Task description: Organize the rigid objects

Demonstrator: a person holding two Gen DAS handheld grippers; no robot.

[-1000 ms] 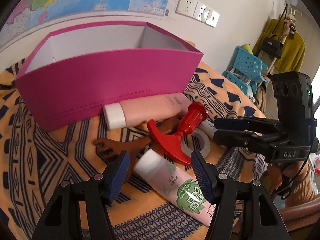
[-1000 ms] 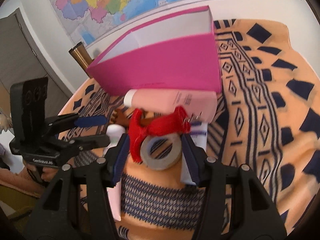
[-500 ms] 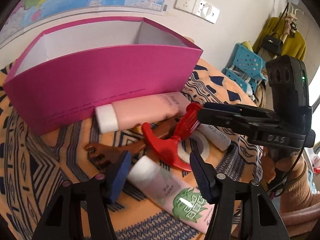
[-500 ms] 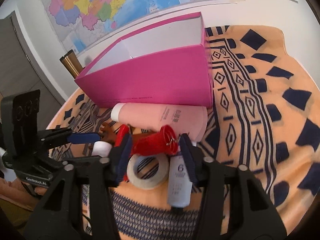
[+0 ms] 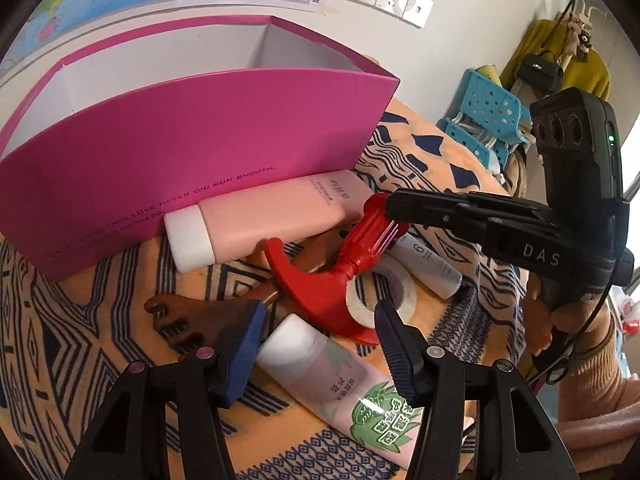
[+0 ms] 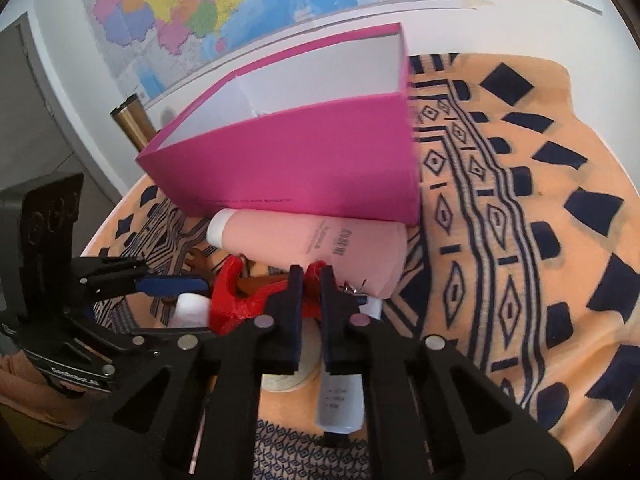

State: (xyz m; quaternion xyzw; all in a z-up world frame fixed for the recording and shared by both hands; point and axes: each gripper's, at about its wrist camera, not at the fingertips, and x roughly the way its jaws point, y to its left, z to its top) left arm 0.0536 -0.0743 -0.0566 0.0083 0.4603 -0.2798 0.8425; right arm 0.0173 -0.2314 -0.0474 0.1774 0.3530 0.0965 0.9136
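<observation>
A red plastic hammer (image 5: 320, 280) lies on the patterned cloth, its ribbed handle (image 5: 368, 232) raised over a roll of tape (image 5: 380, 292). My right gripper (image 6: 310, 292) is shut on that red handle (image 6: 314, 270); it also shows in the left wrist view (image 5: 394, 204). My left gripper (image 5: 316, 340) is open, its pads either side of the white cap of a green-printed tube (image 5: 340, 380). An open pink box (image 5: 192, 136) stands behind, also in the right wrist view (image 6: 304, 164).
A pink tube (image 5: 272, 212) lies against the box front. A brown wooden comb (image 5: 192, 312) and a small white bottle (image 5: 424, 260) lie beside the hammer. The cloth-covered table's edge (image 5: 472, 176) drops off at right, with a blue stool (image 5: 484, 116) beyond.
My right gripper has moved forward along the hammer and closed on its red handle. My left gripper has stayed open over the tube, shifting only slightly.
</observation>
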